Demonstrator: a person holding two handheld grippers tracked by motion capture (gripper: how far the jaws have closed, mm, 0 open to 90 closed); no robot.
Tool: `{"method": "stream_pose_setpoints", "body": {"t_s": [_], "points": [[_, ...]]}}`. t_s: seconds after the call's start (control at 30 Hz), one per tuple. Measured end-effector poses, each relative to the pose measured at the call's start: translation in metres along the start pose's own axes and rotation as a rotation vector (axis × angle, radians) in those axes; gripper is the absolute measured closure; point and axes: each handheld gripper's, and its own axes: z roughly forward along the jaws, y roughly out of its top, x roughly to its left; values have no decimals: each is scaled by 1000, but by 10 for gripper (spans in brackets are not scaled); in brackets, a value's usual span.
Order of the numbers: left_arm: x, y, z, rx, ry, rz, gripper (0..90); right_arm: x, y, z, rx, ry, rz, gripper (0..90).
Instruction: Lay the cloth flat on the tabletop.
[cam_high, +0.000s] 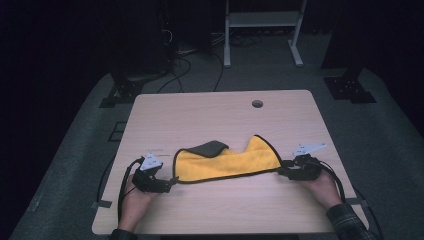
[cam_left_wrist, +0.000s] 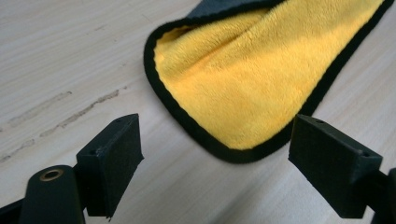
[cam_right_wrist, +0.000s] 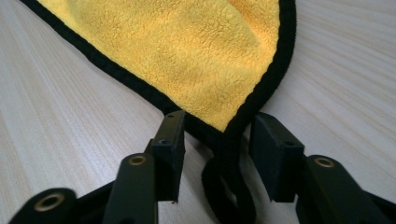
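A yellow cloth (cam_high: 227, 162) with black edging lies on the table (cam_high: 220, 210), spread across its near-middle between the two grippers. One corner (cam_high: 210, 148) is folded over toward the far side, showing a dark grey underside. The left gripper (cam_high: 171, 184) sits low on the table just off the cloth's left corner; in the left gripper view (cam_left_wrist: 215, 144) its jaws stand wide apart, with the rounded corner of the cloth (cam_left_wrist: 247, 93) lying ahead of them and neither pad touching it. It holds nothing. The right gripper (cam_high: 281, 170) rests at the cloth's right corner. In the right gripper view (cam_right_wrist: 217, 144) its jaws are partly open and straddle the pointed corner of the cloth (cam_right_wrist: 187, 56), whose black loop (cam_right_wrist: 229, 186) hangs down between them. A gap shows on either side of the fabric, so the pads do not clamp it. A hand (cam_high: 135, 200) grips each tool from the near edge.
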Motion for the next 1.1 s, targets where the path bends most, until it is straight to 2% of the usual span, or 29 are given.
{"method": "stream_pose_setpoints", "body": {"t_s": [0.2, 0.23, 0.4, 0.6, 0.67, 0.7, 0.83, 0.87, 0.9, 0.93, 0.97, 1.0, 1.03, 1.07, 1.1], "points": [[-5, 0, 8, 30, 9, 31, 116, 3, 0, 0, 6, -16, -23, 805], [-6, -1, 9, 35, 7, 35, 114, 4, 0, 0, 7, -16, -24, 821], [-8, 0, 14, 47, 2, 43, 112, 4, 1, 0, 12, -16, -32, 834], [-12, 1, 21, 89, -16, 63, 142, 5, 1, 0, 16, -17, -40, 833], [-15, 1, 24, 95, -14, 74, 191, 5, 1, 0, 16, -18, -42, 834], [-16, 2, 26, 100, -25, 80, 215, 4, 1, 0, 16, -16, -42, 834], [-17, 5, 27, 94, -27, 66, 343, 4, 1, 0, 17, -16, -41, 834], [-18, 5, 27, 91, -21, 66, 343, 5, 1, 0, 17, -17, -41, 834], [-18, 5, 27, 88, -22, 61, 398, 5, 1, 0, 17, -16, -41, 834], [-17, 5, 27, 81, -24, 54, 398, 5, 1, 0, 17, -16, -41, 834], [-16, 4, 26, 83, -28, 51, 478, 5, 1, 0, 18, -16, -40, 834], [-15, 4, 26, 77, -31, 46, 478, 5, 1, 0, 18, -16, -40, 834], [-15, 4, 26, 74, -30, 37, 549, 5, 1, 0, 19, -15, -41, 834], [-14, 4, 26, 70, -31, 33, 549, 5, 1, 0, 19, -15, -41, 834], [-14, 4, 26, 72, -34, 26, 616, 4, 1, 0, 20, -12, -41, 836]]}}
